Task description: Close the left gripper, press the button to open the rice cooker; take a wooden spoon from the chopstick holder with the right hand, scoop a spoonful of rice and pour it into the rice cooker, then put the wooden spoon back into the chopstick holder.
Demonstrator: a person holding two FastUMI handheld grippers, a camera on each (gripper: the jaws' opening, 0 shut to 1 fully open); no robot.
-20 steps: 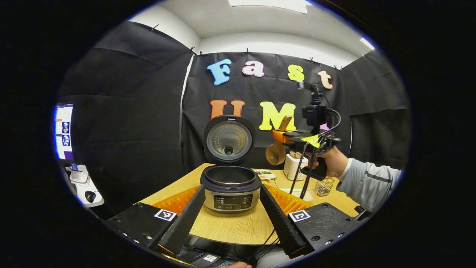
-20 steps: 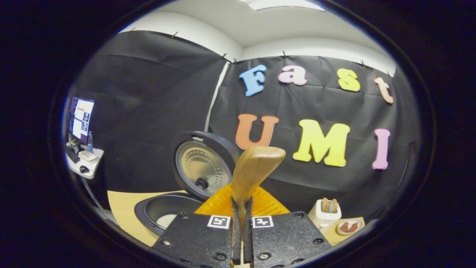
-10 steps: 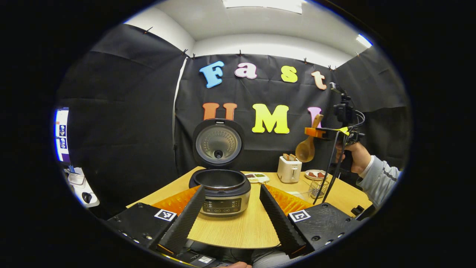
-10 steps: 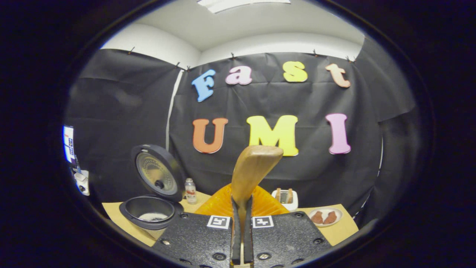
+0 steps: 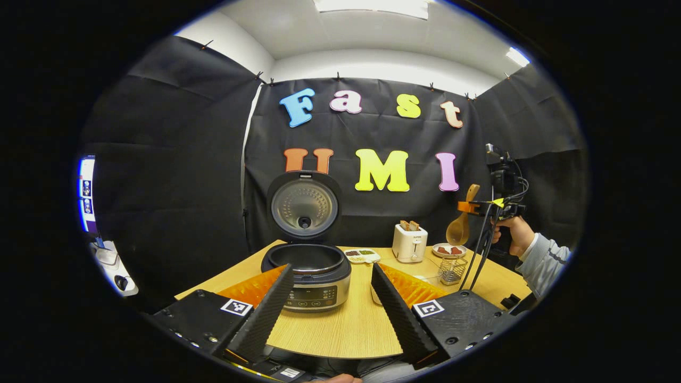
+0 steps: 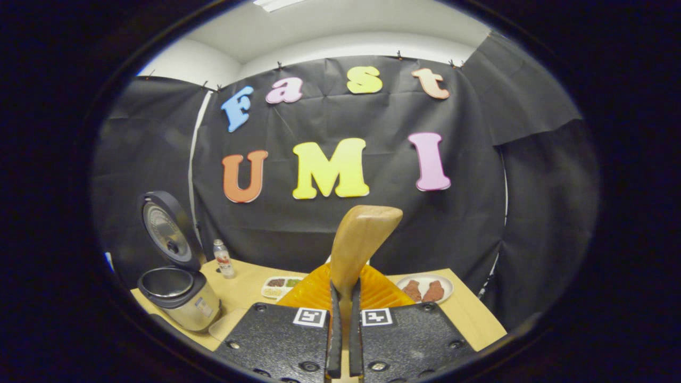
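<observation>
With the rice cooker (image 5: 307, 276) standing lid-up at the left of the table (image 5: 340, 330), your left gripper (image 5: 330, 303) needs nothing more: its fingers are spread wide apart on either side of the cooker's front, touching nothing, and you can simply hold it clear. A sectioned dish (image 5: 362, 256) lies just beside the pot, and a white toaster (image 5: 409, 243) stands further right. Beyond that comes the wire chopstick holder (image 5: 451, 270), near a plate (image 5: 449, 250) of reddish food. Your right gripper (image 6: 343, 340) is clamped tight on the handle of the wooden spoon (image 6: 362, 244), which in the left gripper view hangs bowl-down above the holder. The step in hand appears to be the return of the spoon. Bring the bowl squarely over the holder's open top, keep the handle close to upright, and lower slowly so the bowl slips inside the wire rim rather than catching it. The holder looks light, so a sideways nudge may tip it. Let go only once the spoon rests inside.
</observation>
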